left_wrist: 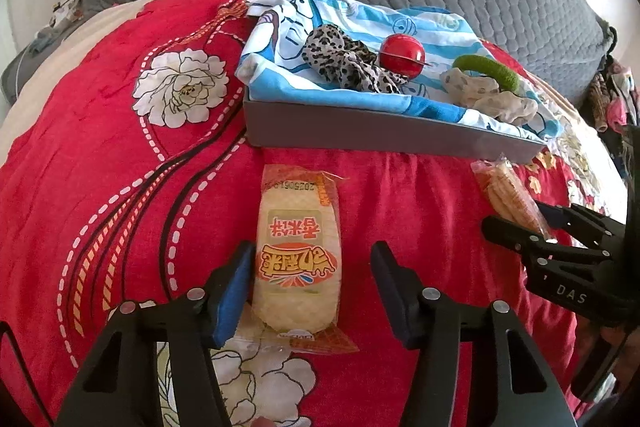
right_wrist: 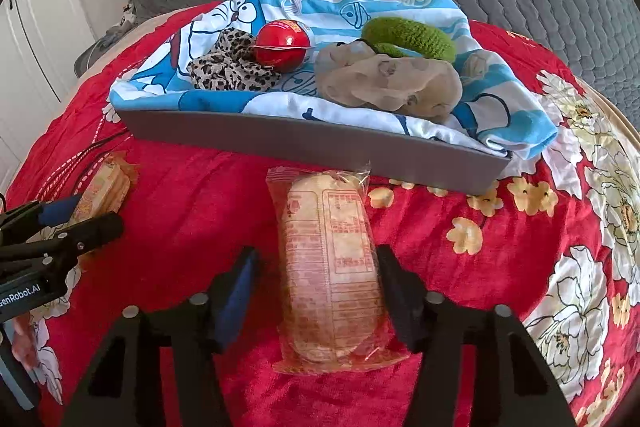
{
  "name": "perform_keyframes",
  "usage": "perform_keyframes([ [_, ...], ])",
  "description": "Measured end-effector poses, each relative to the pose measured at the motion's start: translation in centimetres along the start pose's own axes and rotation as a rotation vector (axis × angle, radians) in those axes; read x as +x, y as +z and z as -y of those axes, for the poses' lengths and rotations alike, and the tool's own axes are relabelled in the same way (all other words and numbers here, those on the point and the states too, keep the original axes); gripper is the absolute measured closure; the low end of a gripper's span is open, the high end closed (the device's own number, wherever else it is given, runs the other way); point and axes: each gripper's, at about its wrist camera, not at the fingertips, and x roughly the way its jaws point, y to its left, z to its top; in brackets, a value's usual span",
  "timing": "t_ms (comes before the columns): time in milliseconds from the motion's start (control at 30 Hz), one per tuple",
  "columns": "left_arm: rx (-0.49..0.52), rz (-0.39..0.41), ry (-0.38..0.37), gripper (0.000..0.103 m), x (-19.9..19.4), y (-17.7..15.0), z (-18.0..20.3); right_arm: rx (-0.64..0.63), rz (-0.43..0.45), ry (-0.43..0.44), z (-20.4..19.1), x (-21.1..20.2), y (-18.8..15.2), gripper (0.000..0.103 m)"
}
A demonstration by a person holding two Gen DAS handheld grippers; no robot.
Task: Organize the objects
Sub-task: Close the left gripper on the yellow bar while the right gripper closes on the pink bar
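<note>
Crinkly clear wrapper, orange print: in the left wrist view a rice cracker packet lies flat on the red floral bedspread, lengthwise between the jaws of the left gripper. The blue pad at 9 o'clock touches the packet's edge; the black pad at 3 o'clock stands clear, so spread, nothing pinched. Risk: one-sided contact shoves the packet sideways, or the brittle crackers crack under the squeeze. The grey tray sits at 12 o'clock, lined with a blue cartoon cloth. In the right wrist view the right gripper straddles a second cracker packet, label side up; the 3 o'clock pad touches it, the 9 o'clock pad is apart, also not clamped. The packet's far end lies just under the tray wall, so a lift could snag the rim; slick film may slip.
</note>
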Motion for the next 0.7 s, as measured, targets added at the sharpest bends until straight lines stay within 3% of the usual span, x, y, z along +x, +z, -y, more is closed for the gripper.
perform_keyframes([
  [167,-0.011,0.002,-0.004,0.053,-0.08,0.13,-0.17,0.005,-0.001,0.003,0.01,-0.01,0.04,0.057],
  [267,-0.009,0.003,-0.003,0.060,-0.07,0.14,-0.09,0.005,-0.001,0.004,0.07,-0.06,0.04,0.059],
  [700,0.012,0.016,-0.008,0.060,-0.46,0.16,0.32,0.007,-0.004,0.015,0.11,-0.25,0.05,0.063],
])
